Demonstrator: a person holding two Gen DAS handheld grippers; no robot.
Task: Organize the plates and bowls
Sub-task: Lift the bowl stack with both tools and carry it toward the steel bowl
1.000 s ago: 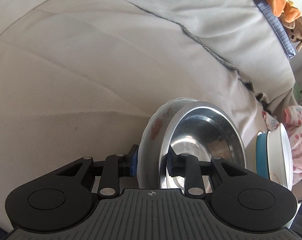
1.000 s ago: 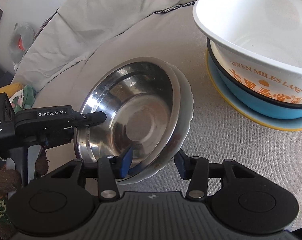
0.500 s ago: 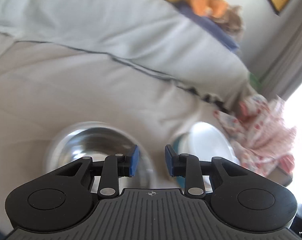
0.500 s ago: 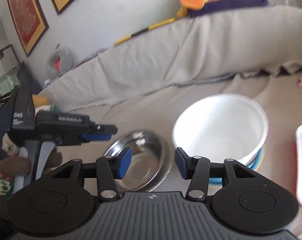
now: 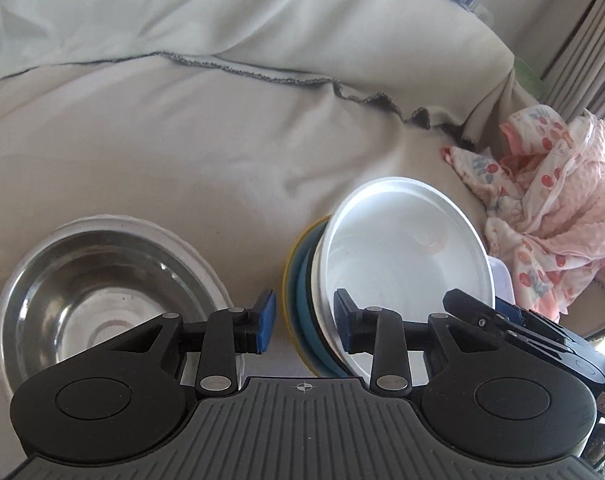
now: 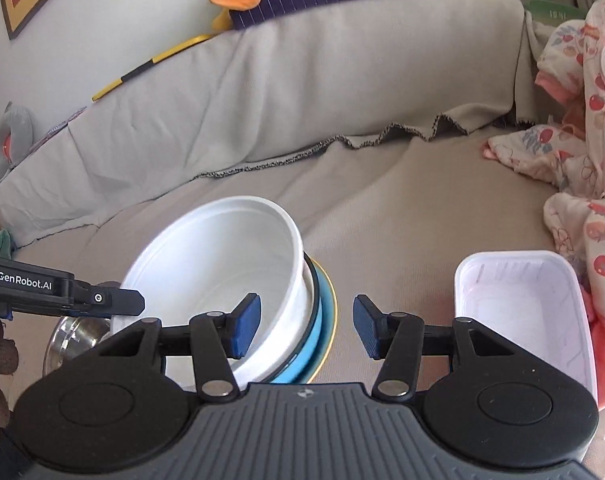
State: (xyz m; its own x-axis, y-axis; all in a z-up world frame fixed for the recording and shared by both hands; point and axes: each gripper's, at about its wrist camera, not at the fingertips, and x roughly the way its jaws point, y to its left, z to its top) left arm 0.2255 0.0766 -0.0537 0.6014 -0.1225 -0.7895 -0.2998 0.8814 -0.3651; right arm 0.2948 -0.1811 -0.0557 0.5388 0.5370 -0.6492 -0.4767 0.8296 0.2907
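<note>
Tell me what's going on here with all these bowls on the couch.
A person is sorting dishes on a cloth-covered sofa with two handheld grippers. The left gripper and right gripper are both open and hold nothing. A steel bowl sits nested in a white dish, with the left gripper just in front. Beside it, a white bowl is stacked in a blue bowl on a yellow-rimmed plate. An empty white plastic tray lies to the right.

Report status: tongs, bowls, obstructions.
Left tongs open, empty. Right tongs open, straddling white bowl rim. Steel bowl down. Plastic tub alongside.
</note>
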